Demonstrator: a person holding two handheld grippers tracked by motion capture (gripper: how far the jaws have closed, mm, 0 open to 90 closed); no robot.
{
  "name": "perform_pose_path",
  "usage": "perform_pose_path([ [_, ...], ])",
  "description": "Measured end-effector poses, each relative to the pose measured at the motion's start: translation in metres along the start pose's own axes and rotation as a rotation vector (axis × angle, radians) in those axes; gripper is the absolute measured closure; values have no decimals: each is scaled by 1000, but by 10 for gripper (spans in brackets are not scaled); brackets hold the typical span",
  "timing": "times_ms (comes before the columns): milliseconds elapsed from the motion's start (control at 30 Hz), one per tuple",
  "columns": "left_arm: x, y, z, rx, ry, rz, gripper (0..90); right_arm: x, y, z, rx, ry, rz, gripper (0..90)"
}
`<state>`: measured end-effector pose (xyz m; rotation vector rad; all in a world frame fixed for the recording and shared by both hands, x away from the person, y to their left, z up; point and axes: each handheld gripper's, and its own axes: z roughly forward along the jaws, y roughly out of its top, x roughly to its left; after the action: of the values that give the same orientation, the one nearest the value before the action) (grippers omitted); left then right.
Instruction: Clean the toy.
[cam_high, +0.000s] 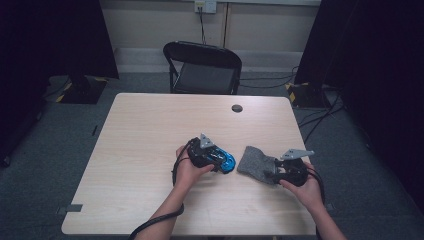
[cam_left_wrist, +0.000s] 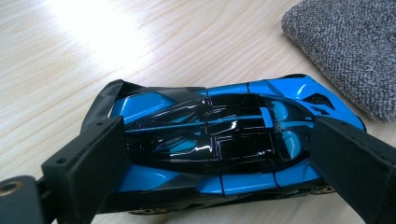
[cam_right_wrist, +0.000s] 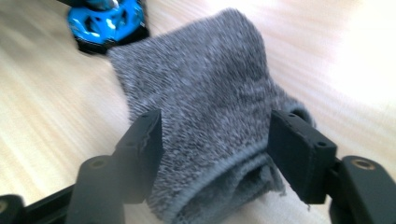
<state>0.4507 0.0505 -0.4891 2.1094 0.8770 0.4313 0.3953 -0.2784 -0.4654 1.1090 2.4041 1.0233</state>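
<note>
With the left gripper (cam_left_wrist: 219, 154) clamped on the blue toy car (cam_left_wrist: 219, 140) just left of the grey sock (cam_right_wrist: 205, 107), we should keep the right gripper (cam_right_wrist: 215, 140), pinching the sock's cuff, steady and low.

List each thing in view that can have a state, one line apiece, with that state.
Left gripper: jaws around the toy car, one at each end.
Toy car: blue and black, on its wheels on the table, between the left gripper's jaws.
Right gripper: jaws either side of the sock's cuff end.
Grey sock: lying flat, toe towards the car, cuff bunched between the jaws.
Table: bearing both things.
Chair: unoccupied, behind the table.
</note>
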Motion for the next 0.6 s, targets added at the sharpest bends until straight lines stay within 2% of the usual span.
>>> perform_pose_path([
  [33,0,0,0,0,-2,2,49,2,3,-3,-31,-2,-50,320],
  [67,0,0,0,-1,0,2,50,2,5,-3,-46,1,-70,322],
  [167,0,0,0,-2,0,2,51,1,9,0,-56,15,-85,325],
  [200,0,0,0,-1,0,2,51,0,11,8,-44,10,-114,326],
  [333,0,-1,0,-10,-3,-1,53,1,13,21,-21,25,-138,323],
  [400,1,-1,-1,-8,-7,2,56,0,12,35,13,31,-154,309],
  [533,1,-1,-1,-10,-6,2,57,-3,10,43,12,48,-122,293],
  [600,1,-1,-1,-11,-4,3,57,-5,9,47,11,52,-73,294],
])
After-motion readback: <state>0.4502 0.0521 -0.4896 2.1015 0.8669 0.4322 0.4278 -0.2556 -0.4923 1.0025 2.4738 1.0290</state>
